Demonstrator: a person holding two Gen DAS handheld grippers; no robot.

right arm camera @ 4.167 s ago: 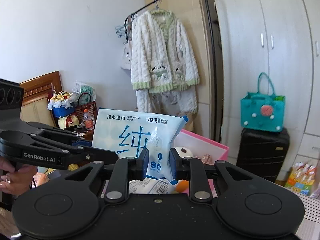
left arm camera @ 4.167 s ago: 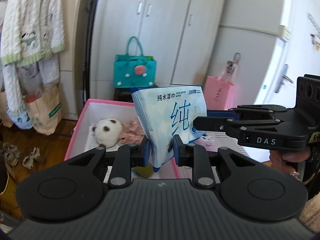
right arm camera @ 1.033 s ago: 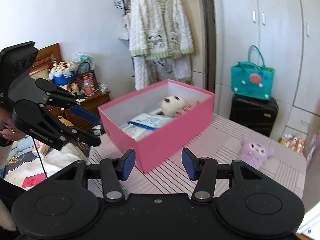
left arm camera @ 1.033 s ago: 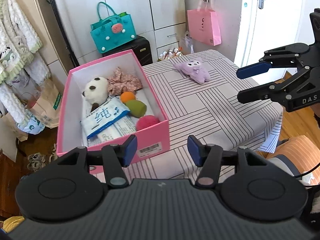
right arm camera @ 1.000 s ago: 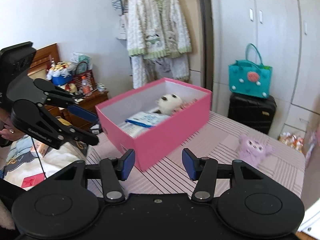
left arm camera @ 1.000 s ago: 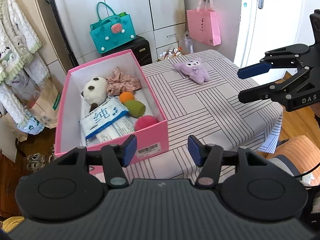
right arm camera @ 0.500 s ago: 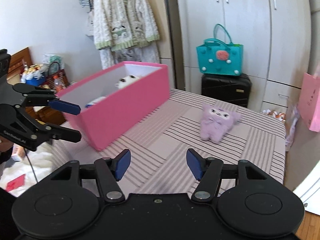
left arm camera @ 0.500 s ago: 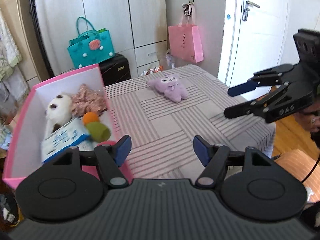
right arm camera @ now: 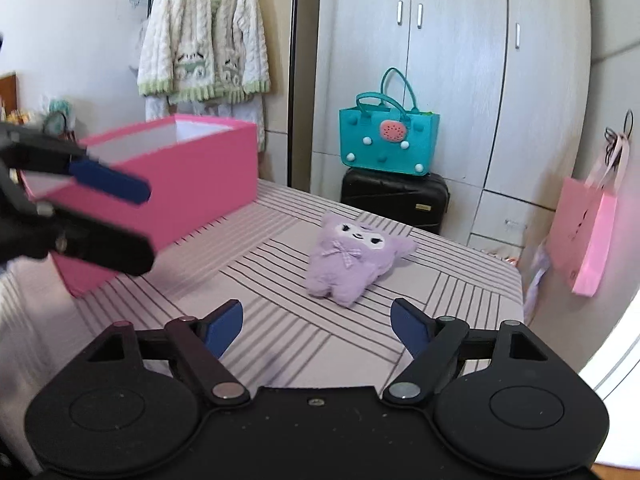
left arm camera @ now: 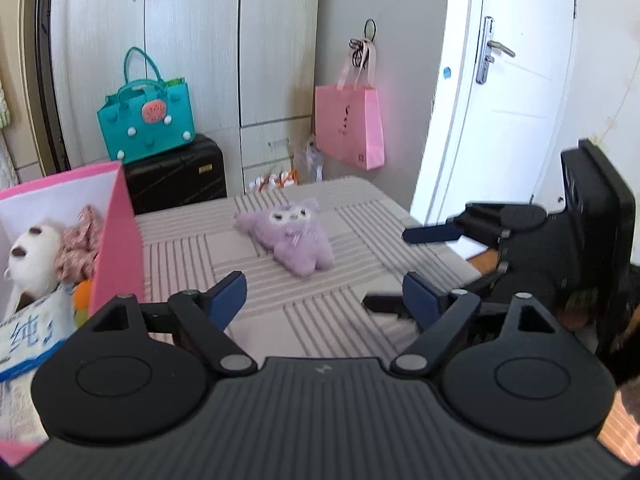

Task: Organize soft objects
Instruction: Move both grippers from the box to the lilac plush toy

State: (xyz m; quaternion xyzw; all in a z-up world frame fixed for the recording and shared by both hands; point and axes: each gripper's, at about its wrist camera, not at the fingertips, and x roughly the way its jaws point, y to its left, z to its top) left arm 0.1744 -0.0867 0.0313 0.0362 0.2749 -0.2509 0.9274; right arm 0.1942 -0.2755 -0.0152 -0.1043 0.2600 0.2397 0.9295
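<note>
A purple plush toy [left arm camera: 292, 238] lies on the striped table [left arm camera: 340, 320], also in the right wrist view [right arm camera: 348, 264]. A pink box [left arm camera: 118, 232] at the left holds a panda plush [left arm camera: 32, 248], a pink floral cloth [left arm camera: 78, 248], an orange ball [left arm camera: 82, 292] and a blue wet-wipes pack [left arm camera: 28, 336]; the box [right arm camera: 180, 184] also shows in the right wrist view. My left gripper [left arm camera: 324, 300] is open and empty, a short way in front of the plush. My right gripper [right arm camera: 318, 324] is open and empty, just short of the plush. Each gripper shows in the other's view: the right [left arm camera: 400, 268], the left [right arm camera: 148, 224].
A teal bag [right arm camera: 388, 140] sits on a black suitcase [right arm camera: 396, 200] behind the table. A pink paper bag [left arm camera: 348, 128] hangs on the cupboard. A white door [left arm camera: 500, 100] is at the right. A knitted cardigan [right arm camera: 204, 36] hangs at the back left.
Both grippers, once shut on the wet-wipes pack, let it go into the box. Since then both have swung right toward the purple plush and come closer to it.
</note>
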